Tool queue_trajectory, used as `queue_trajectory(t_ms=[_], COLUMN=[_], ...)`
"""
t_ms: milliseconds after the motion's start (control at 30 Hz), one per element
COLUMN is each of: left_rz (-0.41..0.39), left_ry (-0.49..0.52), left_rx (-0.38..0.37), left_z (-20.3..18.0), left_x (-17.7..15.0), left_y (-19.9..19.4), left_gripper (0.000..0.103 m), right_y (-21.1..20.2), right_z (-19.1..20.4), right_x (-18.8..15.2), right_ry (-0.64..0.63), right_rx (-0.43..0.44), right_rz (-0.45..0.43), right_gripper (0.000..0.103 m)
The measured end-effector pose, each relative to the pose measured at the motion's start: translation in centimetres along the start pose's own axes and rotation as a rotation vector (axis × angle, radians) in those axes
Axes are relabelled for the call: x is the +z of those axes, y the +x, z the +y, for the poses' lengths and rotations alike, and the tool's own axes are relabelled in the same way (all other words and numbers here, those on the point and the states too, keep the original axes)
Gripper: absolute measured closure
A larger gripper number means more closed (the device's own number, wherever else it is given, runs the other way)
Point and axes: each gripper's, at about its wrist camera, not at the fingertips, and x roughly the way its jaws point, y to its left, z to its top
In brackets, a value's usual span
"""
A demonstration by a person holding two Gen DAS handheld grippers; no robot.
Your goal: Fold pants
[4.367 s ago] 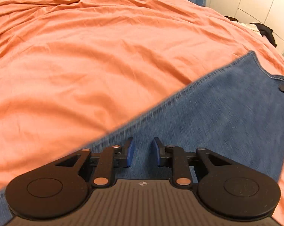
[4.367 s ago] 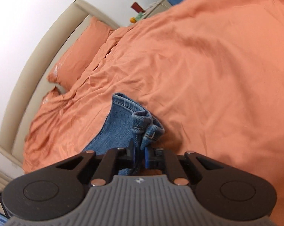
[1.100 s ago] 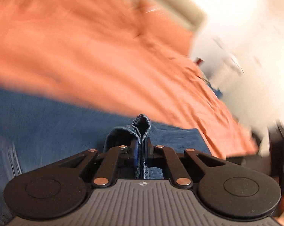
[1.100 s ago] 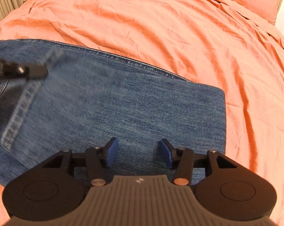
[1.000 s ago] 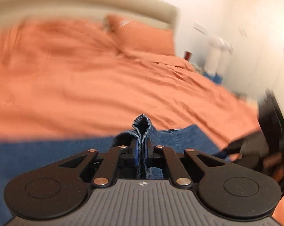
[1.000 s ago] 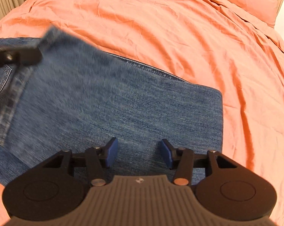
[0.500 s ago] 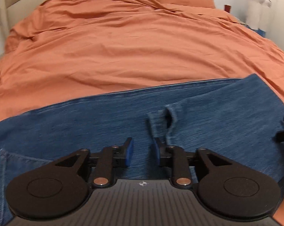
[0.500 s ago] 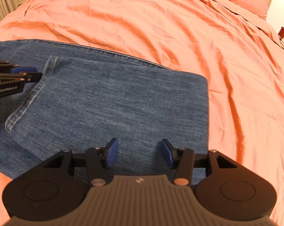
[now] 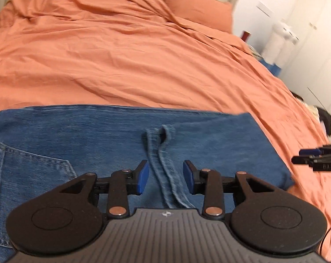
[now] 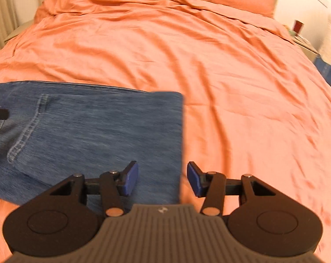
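Blue denim jeans (image 9: 99, 135) folded flat on wrinkled orange duvet (image 9: 121, 54), both grippers empty.
Left gripper (image 9: 166, 180) jaws spread over stitched hem edge (image 9: 165, 164); only its view shows back pocket (image 9: 29, 171). Right gripper (image 10: 162, 182) jaws spread above jeans' straight folded edge (image 10: 181, 142).

No legible words or numbers in either view, small round white emblem on the ribbed grey body of the left gripper (image 9: 166, 180), like emblem on the right gripper (image 10: 162, 180), faint markings on its finger in the left view too blurred to read
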Motion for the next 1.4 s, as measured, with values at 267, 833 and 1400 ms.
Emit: queue_trajectory(t_ms=[267, 833, 1400], left_rz=[0.073, 0.163, 0.185], left_ry=[0.110, 0.180, 0.170], left_rx=[0.042, 0.135, 0.130], left_z=[-3.5, -4.0, -3.4], left_x=[-2.0, -3.3, -3.3], left_y=[3.3, 6.2, 7.5], left_gripper=[0.076, 0.080, 0.081], right_y=[-0.1, 3.8, 1.8], right_z=[-3.3, 3.1, 1.0], right_x=[-4.6, -6.0, -8.9], right_ry=[0.035, -0.276, -0.395], right_rx=[0.006, -0.061, -0.079], right_rz=[0.035, -0.040, -0.041], right_gripper=[0.067, 0.064, 0.103])
